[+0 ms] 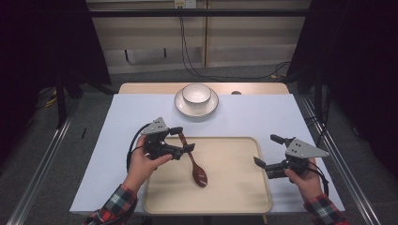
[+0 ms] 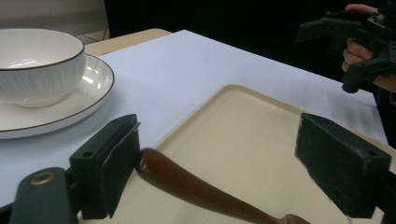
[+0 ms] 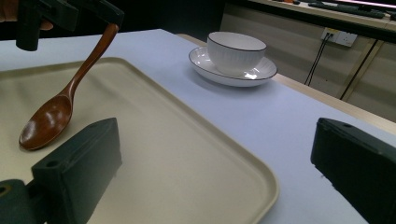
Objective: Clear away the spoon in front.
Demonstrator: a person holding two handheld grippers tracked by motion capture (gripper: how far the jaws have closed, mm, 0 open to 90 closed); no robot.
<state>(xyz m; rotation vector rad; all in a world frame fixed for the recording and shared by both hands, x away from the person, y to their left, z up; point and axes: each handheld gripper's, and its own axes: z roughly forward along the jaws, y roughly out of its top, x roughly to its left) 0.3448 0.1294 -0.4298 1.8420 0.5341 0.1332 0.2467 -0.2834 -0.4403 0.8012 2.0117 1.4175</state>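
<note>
Between my left gripper's [image 1: 184, 139] wide-spread jaws lies the handle of the wooden spoon [image 1: 194, 161], touching one pad, its bowl resting on the tray [image 1: 234, 187]. Beside the tray's right edge, my right gripper [image 1: 265, 151] hangs open and empty.

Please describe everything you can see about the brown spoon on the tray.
The spoon looks like dark brown polished wood, with an oval bowl and a long slim handle. Its bowl rests on the beige tray, near the left side, while the handle rises tilted toward the left hand-held gripper. The handle end lies between that gripper's open jaws, close against one jaw; the other jaw stands clearly apart.
</note>
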